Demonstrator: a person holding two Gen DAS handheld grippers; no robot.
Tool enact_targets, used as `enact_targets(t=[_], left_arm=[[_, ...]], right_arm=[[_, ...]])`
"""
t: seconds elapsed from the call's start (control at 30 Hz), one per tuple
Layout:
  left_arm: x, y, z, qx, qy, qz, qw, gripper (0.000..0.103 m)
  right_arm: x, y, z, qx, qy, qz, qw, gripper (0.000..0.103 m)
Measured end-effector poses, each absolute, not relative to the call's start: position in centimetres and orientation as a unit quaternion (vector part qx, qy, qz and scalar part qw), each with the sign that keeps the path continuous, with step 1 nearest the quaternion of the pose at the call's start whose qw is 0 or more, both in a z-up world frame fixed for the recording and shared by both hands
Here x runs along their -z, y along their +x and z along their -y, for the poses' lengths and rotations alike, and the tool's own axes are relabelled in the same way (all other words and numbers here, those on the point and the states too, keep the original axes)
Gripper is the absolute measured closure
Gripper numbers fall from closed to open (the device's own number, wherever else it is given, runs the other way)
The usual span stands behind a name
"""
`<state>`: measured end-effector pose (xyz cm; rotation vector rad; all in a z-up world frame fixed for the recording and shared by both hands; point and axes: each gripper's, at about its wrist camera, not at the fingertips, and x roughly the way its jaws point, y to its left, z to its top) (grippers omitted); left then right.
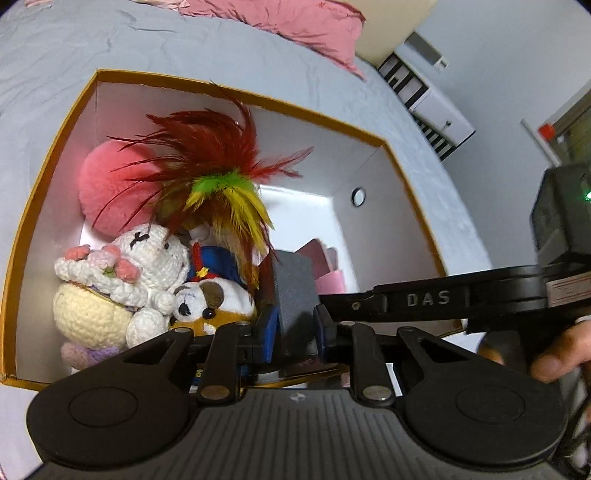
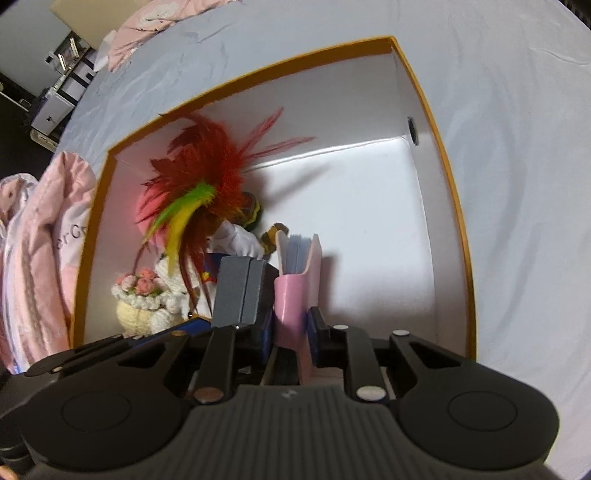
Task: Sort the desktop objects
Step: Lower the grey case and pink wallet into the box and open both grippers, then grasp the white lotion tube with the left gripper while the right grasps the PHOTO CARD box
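Placing step: left tool (image 1: 293, 328) clamps the grey rectangular box (image 1: 295, 284), right tool (image 2: 290, 332) clamps the pink card holder (image 2: 295, 291) inside the orange-rimmed white carton (image 2: 436, 155); next, release both at 6 o'clock.

I am working in a home bedroom: a bed with a grey-blue sheet (image 1: 66, 70) and a pink quilt (image 1: 314, 26), beside a white bedside cabinet (image 1: 439, 110).

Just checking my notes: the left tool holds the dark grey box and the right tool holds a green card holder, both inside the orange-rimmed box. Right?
Nearly. The right tool holds a pink card holder, not a green one, as the right wrist view shows. The left tool does hold the dark grey box inside the orange-rimmed box.
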<state>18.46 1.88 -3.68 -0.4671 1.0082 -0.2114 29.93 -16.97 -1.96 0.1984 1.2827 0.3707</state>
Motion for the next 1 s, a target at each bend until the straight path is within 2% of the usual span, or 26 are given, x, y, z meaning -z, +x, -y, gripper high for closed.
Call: enact_targets(t=[0.53,0.83,1.0], left_arm=[[1.2,16.7,-3.0,0.101,-0.226,-0.439,0.864,0.079],[-1.5,13.4,-3.4,0.102,-0.177,-0.423,0.883,0.077],[-0.9,10.8,-2.6,0.11,-0.151,-0.433,0.882,0.071]], right_arm=[[-0.3,28.0,16.9,-0.176,0.039,-0.551,0.815,0.075],[-4.7,21.3,18.1,-0.191,0.017,-0.439,0.878,0.074],[-4.1,16.6,18.3,-0.189,0.01,-0.414,0.89,0.074]])
